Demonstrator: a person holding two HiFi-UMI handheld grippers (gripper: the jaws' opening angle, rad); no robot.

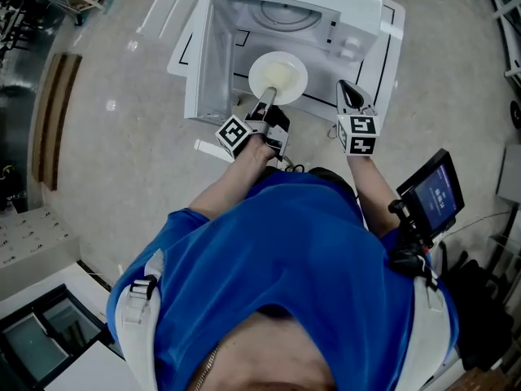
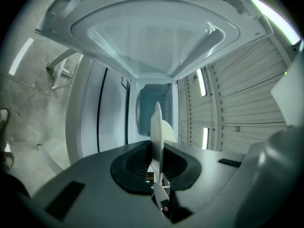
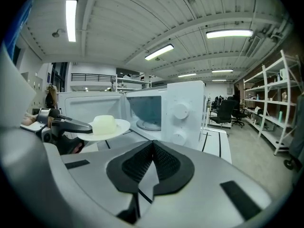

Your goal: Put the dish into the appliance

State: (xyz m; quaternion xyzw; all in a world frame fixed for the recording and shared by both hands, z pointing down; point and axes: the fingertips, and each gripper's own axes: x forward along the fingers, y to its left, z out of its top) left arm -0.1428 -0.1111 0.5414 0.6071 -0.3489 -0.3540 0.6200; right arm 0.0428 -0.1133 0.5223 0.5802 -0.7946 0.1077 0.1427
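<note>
Finds microwave (image 1: 326, 15) standing on a low white table (image 1: 392, 51), with door (image 3: 78, 103) swung open to the left and turntable (image 3: 145, 124) visible inside. Notes two knobs (image 3: 180, 111) on the front panel, to the right of the opening. Records left gripper (image 1: 267, 98) pinching the near rim of the plate (image 1: 278, 78). Confirms this in the left gripper view, where both pads press on the plate, seen edge-on between them with the cavity straight beyond. Observes plate held level in the air, carrying a pale block (image 1: 282, 73) at its middle. Places plate at the mouth of the opening, in front of the door and not yet set on the turntable. Cannot tell whether its far rim crosses the threshold. Records right gripper (image 1: 348, 92) with jaws pressed together and nothing between them. Places it to the right of the plate, well apart from it, near the right front corner of the microwave but not touching it. Notes person (image 1: 301, 251) in a blue top, with a small lit screen (image 1: 431, 192) at the right side. Logs shelving (image 3: 280, 94) and office chairs (image 3: 228, 110) in the background of the right gripper view.
</note>
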